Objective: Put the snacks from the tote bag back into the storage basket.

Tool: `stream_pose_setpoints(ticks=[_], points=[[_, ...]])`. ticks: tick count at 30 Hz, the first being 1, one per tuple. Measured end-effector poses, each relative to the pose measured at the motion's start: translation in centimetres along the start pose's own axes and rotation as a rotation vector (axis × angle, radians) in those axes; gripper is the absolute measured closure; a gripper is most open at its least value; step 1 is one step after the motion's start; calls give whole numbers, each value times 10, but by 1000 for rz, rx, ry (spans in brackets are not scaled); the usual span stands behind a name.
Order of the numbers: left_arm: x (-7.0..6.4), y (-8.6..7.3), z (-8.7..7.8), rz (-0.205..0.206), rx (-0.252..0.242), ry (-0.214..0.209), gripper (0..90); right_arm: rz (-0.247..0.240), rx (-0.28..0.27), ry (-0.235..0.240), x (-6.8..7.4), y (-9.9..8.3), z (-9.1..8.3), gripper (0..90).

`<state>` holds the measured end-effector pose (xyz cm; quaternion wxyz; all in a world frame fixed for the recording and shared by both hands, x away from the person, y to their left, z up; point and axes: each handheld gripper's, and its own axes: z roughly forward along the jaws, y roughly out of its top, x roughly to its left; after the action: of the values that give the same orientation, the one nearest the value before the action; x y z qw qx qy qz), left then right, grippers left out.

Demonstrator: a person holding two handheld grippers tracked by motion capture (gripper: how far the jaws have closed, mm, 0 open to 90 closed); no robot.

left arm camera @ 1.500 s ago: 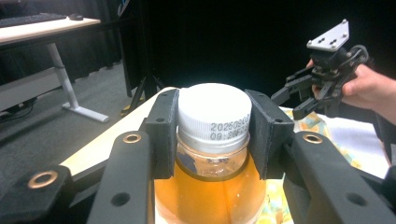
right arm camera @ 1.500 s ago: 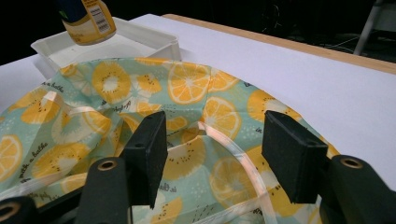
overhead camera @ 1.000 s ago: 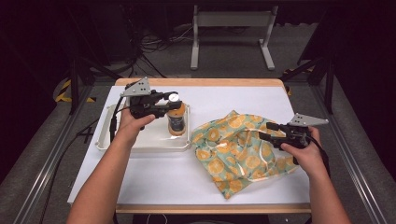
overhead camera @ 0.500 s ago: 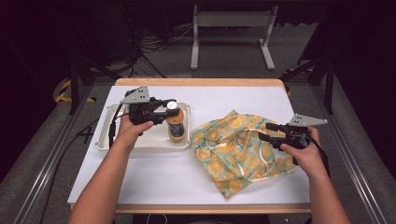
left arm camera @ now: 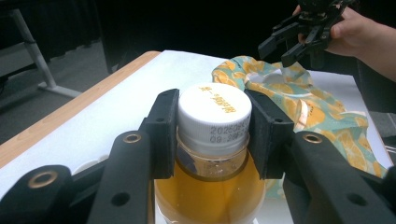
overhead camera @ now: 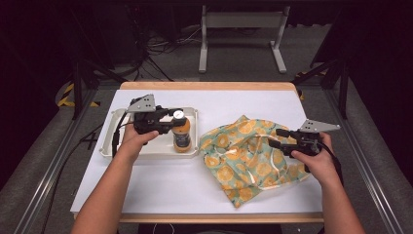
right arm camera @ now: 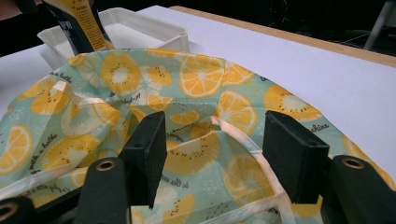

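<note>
While the left hand-held gripper (overhead camera: 174, 120) pinches a bottle of orange-coloured drink (overhead camera: 180, 135) just under its white cap (left arm camera: 214, 112), the bottle stands upright at the right end of a white tray (overhead camera: 152, 150) on the left part of the tabletop (overhead camera: 160, 180). From the left gripper view the two black pads press against the neck on either side, and a printed date runs across the cap. To the right of the tray, its nearest edge just beside it, lies a teal drawstring bag printed with orange slices (overhead camera: 246, 151), rumpled and spread flat. The right hand-held gripper (overhead camera: 276, 138) hovers over the bag's right half with its jaws spread apart; from the right gripper view the pads (right arm camera: 150, 149) frame a stretch of the cloth and its pale ribbon drawstring (right arm camera: 243, 140) without closing on either. Both forearms reach in from the near edge of the tabletop, the two hands well apart
</note>
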<state>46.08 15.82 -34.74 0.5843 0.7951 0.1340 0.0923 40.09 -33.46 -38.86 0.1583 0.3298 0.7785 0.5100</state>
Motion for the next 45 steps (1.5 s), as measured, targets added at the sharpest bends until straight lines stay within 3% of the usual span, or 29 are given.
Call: stream_pose_setpoints(ticks=[17, 36, 40, 43, 45], points=[[-1, -10, 5, -3, 37, 4, 582, -2, 2, 0, 0, 0, 1, 404], [-6, -11, 6, 10, 40, -9, 576, -5, 3, 1, 1, 0, 2, 401], [-8, -11, 7, 13, 46, -11, 544, -6, -1, 0, 1, 0, 1, 401], [-10, -10, 8, 23, 41, -4, 464, -5, 2, -2, 0, 0, 1, 401], [-11, -8, 6, 3, 27, -1, 426, -6, 4, 0, 1, 0, 2, 400]])
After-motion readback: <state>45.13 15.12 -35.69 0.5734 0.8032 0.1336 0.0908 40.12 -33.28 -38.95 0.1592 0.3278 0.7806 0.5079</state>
